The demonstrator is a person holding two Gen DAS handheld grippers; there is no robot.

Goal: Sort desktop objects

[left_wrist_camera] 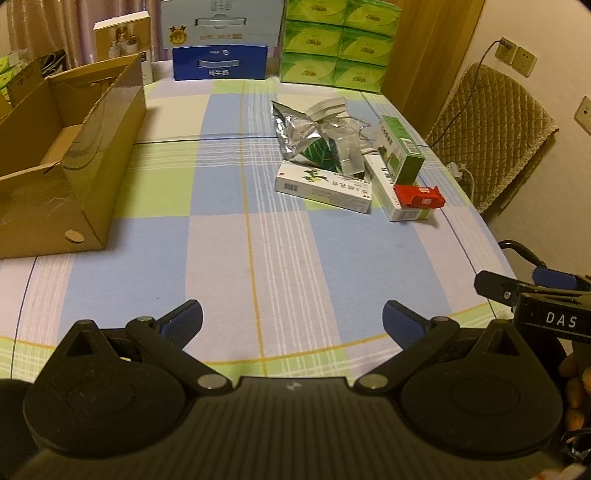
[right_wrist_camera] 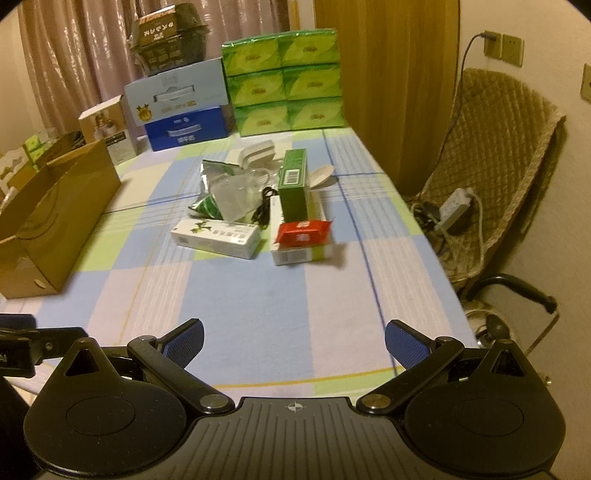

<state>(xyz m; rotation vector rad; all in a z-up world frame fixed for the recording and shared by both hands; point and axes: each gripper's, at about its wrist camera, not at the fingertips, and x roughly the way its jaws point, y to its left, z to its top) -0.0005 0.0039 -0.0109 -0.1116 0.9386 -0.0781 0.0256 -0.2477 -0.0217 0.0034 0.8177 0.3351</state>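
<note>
A pile of small items lies mid-table on the checked cloth: a white carton with a green plant print (left_wrist_camera: 324, 188) (right_wrist_camera: 216, 238), a red packet (left_wrist_camera: 419, 196) (right_wrist_camera: 303, 232) on top of a long white box (left_wrist_camera: 391, 192) (right_wrist_camera: 299, 253), a green carton (left_wrist_camera: 400, 149) (right_wrist_camera: 293, 184), a silver foil bag (left_wrist_camera: 306, 134) (right_wrist_camera: 221, 184) and a black cable (right_wrist_camera: 263, 210). An open cardboard box (left_wrist_camera: 96, 144) (right_wrist_camera: 55, 214) stands at the left. My left gripper (left_wrist_camera: 291, 319) and right gripper (right_wrist_camera: 293, 338) both hover open and empty over the near table edge, well short of the pile.
Stacked green tissue packs (left_wrist_camera: 336, 44) (right_wrist_camera: 284, 83), blue and pale cartons (left_wrist_camera: 219, 62) (right_wrist_camera: 184, 131) and a small beige box (left_wrist_camera: 122, 35) line the far edge. A padded chair (left_wrist_camera: 491, 136) (right_wrist_camera: 498, 166) with a power strip (right_wrist_camera: 456, 210) stands to the right of the table.
</note>
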